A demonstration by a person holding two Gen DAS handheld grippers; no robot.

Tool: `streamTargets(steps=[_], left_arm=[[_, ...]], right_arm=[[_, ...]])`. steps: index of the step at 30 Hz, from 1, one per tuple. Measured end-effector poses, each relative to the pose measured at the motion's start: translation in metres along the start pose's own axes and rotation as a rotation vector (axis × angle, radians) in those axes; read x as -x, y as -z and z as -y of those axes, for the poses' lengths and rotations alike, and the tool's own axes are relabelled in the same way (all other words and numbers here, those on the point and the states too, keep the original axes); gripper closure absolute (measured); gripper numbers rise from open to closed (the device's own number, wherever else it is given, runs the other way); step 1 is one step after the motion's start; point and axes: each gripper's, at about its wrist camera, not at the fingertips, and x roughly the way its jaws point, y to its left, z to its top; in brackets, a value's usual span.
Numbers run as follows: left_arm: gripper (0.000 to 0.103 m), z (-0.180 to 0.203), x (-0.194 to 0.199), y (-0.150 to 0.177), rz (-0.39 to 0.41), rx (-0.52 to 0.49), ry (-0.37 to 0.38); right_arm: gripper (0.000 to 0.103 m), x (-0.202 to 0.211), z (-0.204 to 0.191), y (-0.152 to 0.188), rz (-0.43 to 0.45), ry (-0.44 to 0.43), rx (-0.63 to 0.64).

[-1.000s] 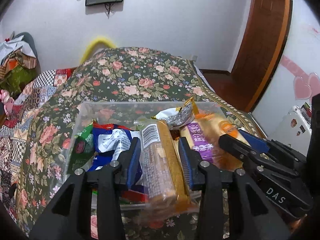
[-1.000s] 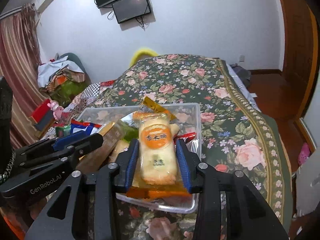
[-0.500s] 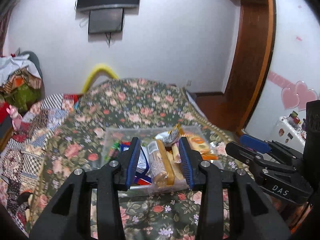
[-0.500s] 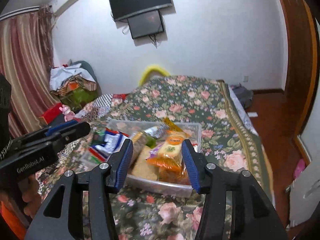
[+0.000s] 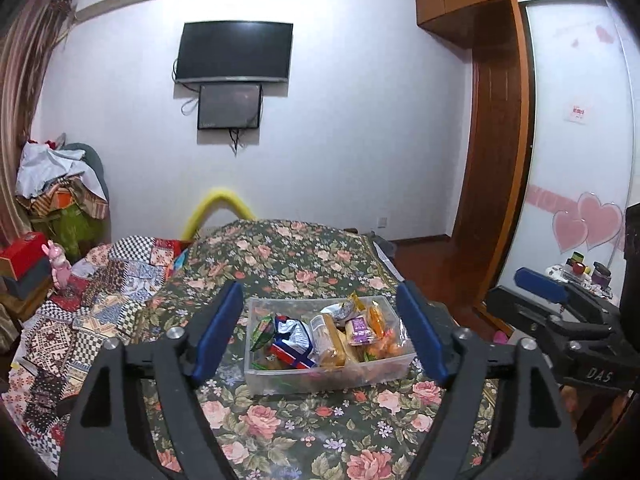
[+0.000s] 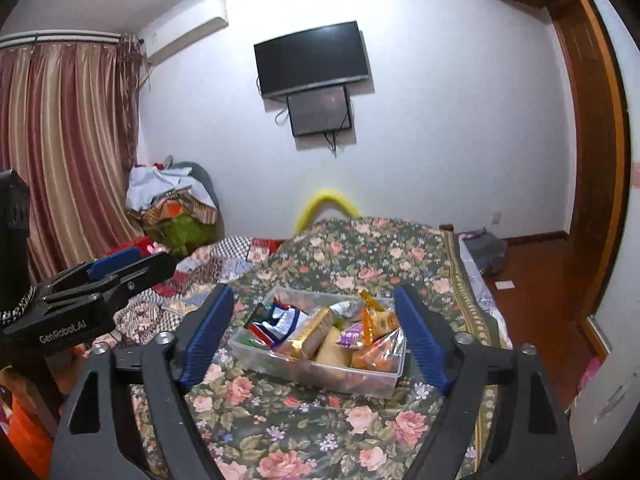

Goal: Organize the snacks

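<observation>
Floral bedspread (image 5: 304,264), wall TV (image 5: 234,54), perhaps clothes pile (image 5: 60,184)

Both wrist cameras look forward and slightly down along their spread fingers at the bin (image 5: 328,374) (image 6: 320,376) on the bed (image 5: 304,432), from above its near edge. The left view sits left of the bin, the right view right. Both share the bin, bed and TV (image 5: 234,52) (image 6: 312,58).

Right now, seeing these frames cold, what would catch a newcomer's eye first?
A clear plastic bin crammed with bright snack packets sits on the floral bedspread, framed by the wide-open left tool. The right tool, also open and empty, frames it from the other side. Behind, a dark TV hangs on the white wall.
</observation>
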Motion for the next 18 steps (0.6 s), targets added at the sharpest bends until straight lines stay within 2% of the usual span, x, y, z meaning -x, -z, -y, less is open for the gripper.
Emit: streamTargets(steps=[2,6,18], left_arm=[[0.014,0.000,0.005,0.001,0.006,-0.001,-0.007],[0.006,-0.003,0.013,0.005,0.014,0.011,-0.019],[0.001,-0.003,0.018,0.011,0.041,-0.005,-0.051]], right_arm=[[0.014,0.004,-0.001,0.001,0.013,0.007,-0.004],[0.000,0.011,-0.004,0.005,0.039,0.032,-0.002],[0.000,0.014,-0.010,0.012,0.032,0.048,0.013]])
